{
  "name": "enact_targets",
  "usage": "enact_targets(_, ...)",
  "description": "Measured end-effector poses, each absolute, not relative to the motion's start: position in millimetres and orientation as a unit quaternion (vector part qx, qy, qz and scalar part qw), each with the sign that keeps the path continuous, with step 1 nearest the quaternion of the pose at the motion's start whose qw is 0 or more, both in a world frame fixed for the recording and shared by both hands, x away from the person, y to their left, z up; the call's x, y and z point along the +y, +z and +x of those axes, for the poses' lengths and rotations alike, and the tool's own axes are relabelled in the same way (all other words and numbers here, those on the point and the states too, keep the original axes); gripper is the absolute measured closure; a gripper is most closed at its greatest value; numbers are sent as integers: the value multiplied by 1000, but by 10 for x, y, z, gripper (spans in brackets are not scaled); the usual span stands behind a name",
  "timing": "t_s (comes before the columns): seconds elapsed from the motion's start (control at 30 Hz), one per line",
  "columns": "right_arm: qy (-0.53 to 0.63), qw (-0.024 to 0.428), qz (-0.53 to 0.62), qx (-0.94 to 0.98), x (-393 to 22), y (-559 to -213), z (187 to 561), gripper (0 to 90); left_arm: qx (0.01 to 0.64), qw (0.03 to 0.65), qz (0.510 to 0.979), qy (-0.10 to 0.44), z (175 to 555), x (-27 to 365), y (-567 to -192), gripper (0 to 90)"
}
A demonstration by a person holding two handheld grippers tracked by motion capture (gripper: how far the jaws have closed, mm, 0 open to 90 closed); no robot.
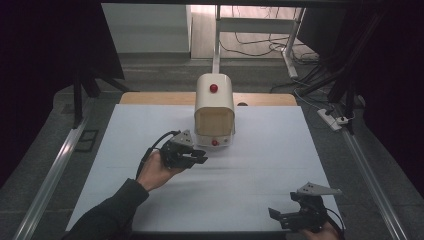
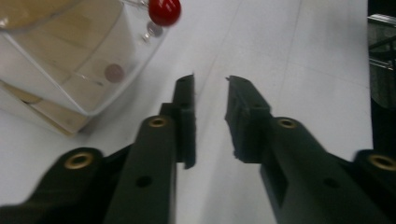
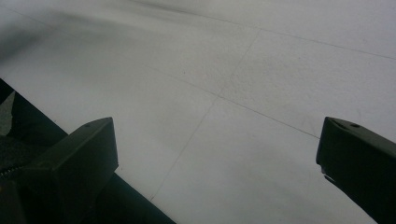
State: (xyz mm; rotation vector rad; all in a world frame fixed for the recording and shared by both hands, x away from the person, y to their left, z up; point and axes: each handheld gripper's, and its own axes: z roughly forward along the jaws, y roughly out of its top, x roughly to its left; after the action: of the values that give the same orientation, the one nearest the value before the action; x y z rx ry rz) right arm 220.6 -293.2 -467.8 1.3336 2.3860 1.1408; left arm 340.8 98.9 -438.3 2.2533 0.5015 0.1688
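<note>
Cream bread box (image 1: 215, 111) with a rounded top stood near the far middle of the white surface (image 1: 260, 170), its clear front door facing the person. 2 red knobs showed on it in the high view: 1 on the top (image 1: 214, 88) and 1 low on the front door (image 1: 215, 142).

The left tool (image 1: 197, 156) lay just beside the box's lower front-left corner, held in the person's left hand (image 1: 155, 170), with its tips pointing toward the lower knob. In the left gripper view the box (image 2: 60, 60) sat up and to the left of the jaws, and the red knob (image 2: 164, 10) hung just beyond the left jaw's tip, apart from it. The jaws stood drawn close, with a narrow gap and bare surface between them; nothing was pinched. That view was somewhat blurred, so the box's inside could hardly be made out.

The right tool (image 1: 280, 216) rested at the near right edge of the surface, well apart from the box. In the right gripper view its jaws stood spread wide over bare white surface (image 3: 243, 93).
</note>
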Motion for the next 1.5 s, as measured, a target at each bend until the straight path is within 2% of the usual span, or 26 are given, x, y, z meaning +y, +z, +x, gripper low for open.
enact_targets(0.2,384,88,448,802,-2936,-4679,2207,0,210,395,891,80,3504,936,-4366,884)
enact_targets(0.6,386,86,449,801,-2940,-4681,2210,0,242,391,884,82,3651,918,-4401,888)
enact_targets(1.5,388,82,451,800,-2950,-4683,2215,0,247,394,881,82,3824,875,-4329,889)
